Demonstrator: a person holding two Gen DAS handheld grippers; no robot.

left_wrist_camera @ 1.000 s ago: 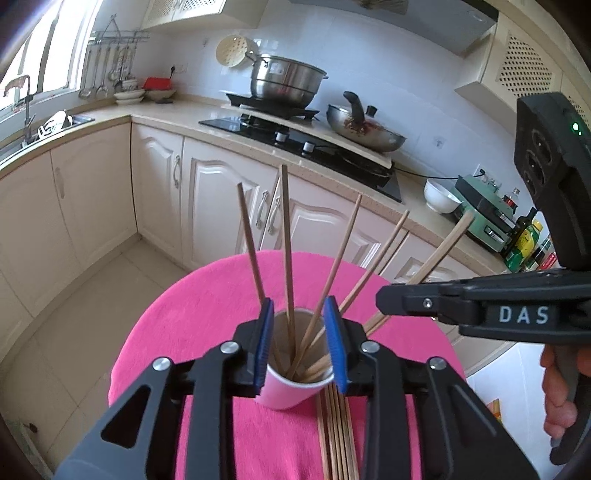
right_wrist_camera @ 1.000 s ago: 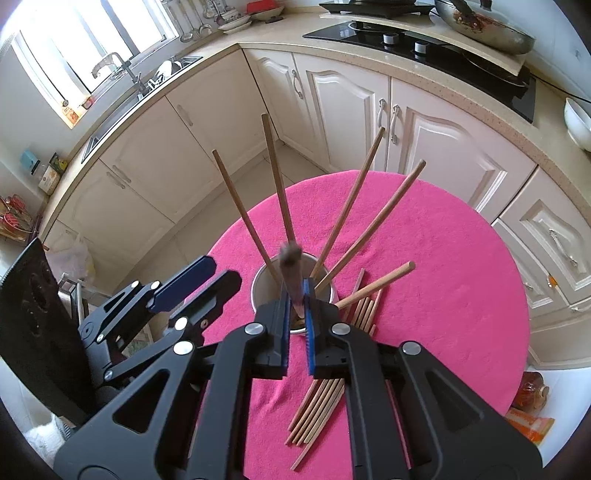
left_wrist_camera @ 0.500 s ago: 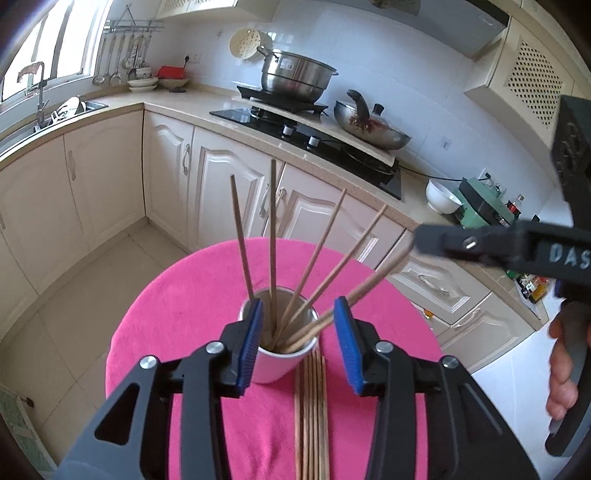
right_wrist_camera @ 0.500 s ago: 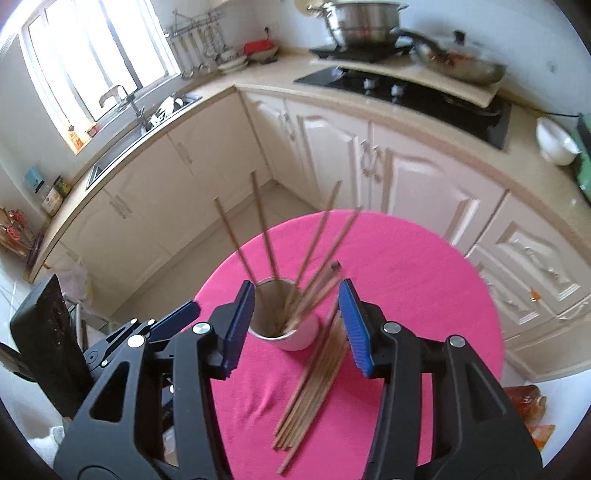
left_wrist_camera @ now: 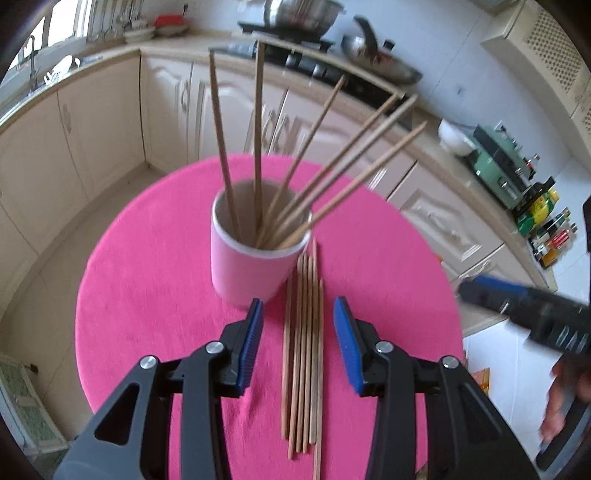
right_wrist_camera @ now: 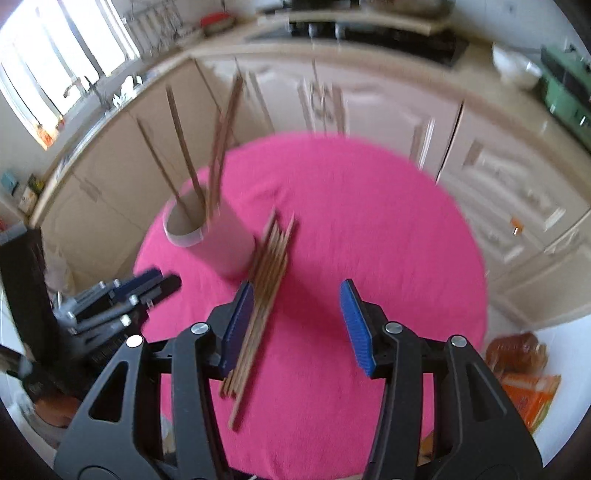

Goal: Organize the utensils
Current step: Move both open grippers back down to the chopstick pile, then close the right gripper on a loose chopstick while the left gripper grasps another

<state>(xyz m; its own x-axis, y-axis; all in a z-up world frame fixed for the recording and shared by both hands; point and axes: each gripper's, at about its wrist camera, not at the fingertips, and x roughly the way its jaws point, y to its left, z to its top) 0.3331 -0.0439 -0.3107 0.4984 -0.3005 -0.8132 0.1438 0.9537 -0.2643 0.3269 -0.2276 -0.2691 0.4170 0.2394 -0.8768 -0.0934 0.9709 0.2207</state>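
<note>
A pink cup (left_wrist_camera: 247, 266) stands on a round table under a pink cloth (left_wrist_camera: 147, 258); several wooden chopsticks (left_wrist_camera: 258, 147) lean out of it. More chopsticks (left_wrist_camera: 304, 350) lie in a row on the cloth beside the cup. My left gripper (left_wrist_camera: 297, 341) hangs open over that row, jaws either side of it and not touching. In the right wrist view, which is blurred, my right gripper (right_wrist_camera: 297, 326) is open above the cloth to the right of the lying chopsticks (right_wrist_camera: 264, 291), its left pad near them. The cup (right_wrist_camera: 207, 236) is up left.
Kitchen cabinets and a counter with a stove and pots (left_wrist_camera: 295, 22) ring the table. The right gripper's body (left_wrist_camera: 528, 314), held by a hand, shows at the right of the left wrist view. The left gripper (right_wrist_camera: 118, 299) shows at the left of the right wrist view.
The right gripper opened, released a chopstick into the cup and drew back to the right. The left gripper widened, left the cup and came down over the row of lying chopsticks.
</note>
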